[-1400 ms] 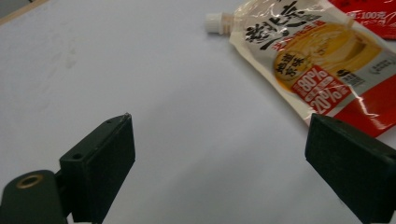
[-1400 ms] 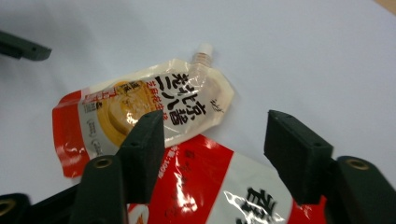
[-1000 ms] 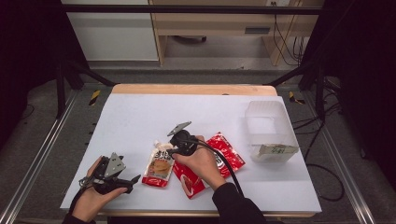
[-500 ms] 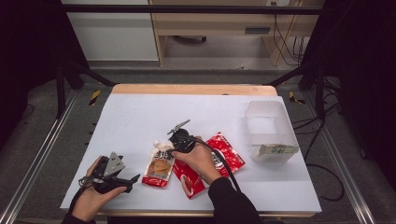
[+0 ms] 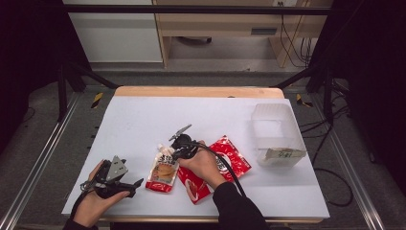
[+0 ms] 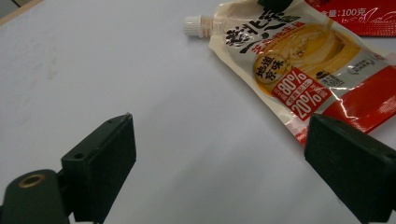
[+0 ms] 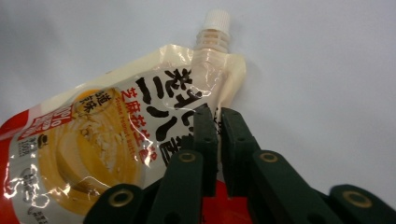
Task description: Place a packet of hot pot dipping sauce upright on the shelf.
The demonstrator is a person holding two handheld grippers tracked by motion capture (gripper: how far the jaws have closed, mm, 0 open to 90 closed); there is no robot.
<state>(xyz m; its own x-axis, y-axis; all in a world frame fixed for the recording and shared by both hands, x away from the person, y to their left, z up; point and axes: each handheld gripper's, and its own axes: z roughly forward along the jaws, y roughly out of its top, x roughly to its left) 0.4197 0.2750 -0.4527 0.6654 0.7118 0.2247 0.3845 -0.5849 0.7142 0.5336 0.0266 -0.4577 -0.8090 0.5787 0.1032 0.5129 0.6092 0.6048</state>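
Cream-and-red spout pouch (image 5: 163, 168) with black lettering, white cap (image 7: 217, 18).

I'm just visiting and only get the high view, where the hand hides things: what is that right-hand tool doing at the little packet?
Observer: In the right gripper view, the right gripper has just been closing its jaws, which now pinch the pouch at its edge, just below the spout.
Operator: Is the spout capped?
Observer: Yes, a white screw cap sits on it.
Operator: And the left tool?
Observer: The left gripper has its jaws wide apart over bare table, gripping nothing.
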